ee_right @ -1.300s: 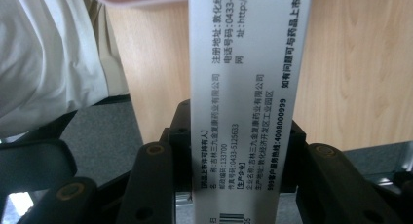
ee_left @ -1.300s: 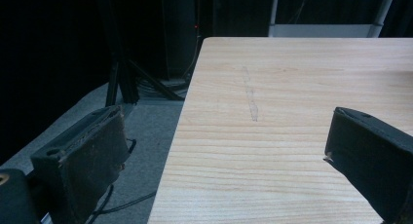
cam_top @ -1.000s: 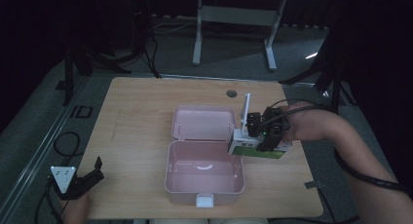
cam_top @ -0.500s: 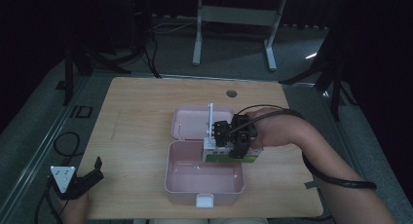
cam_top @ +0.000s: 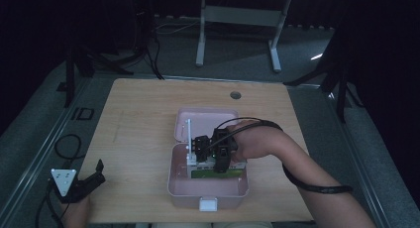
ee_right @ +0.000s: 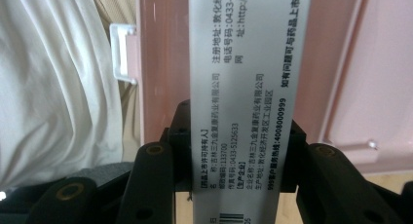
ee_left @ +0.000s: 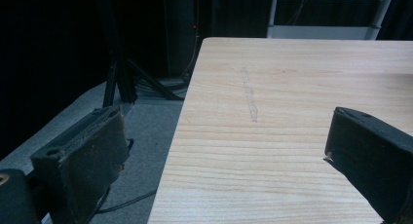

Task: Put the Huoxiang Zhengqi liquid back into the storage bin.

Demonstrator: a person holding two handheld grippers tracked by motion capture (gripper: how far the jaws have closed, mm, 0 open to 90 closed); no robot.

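An open pink case lies on the wooden table, its lid folded flat behind the tray. My right gripper is shut on a white and green medicine carton, held low over the tray. In the right gripper view the carton's printed white face runs up between the two jaws, with the pink case and its white latch behind. My left gripper rests at the table's front left corner. Its jaws stand open over bare wood.
A round cable hole sits near the table's far edge. A metal desk frame stands on the floor beyond. Cables lie on the floor at the left. White cloth of the person's clothing is beside the case's front.
The right gripper has carried the carton leftward and down, from the case's right edge to over its front tray. The left gripper has stayed put.
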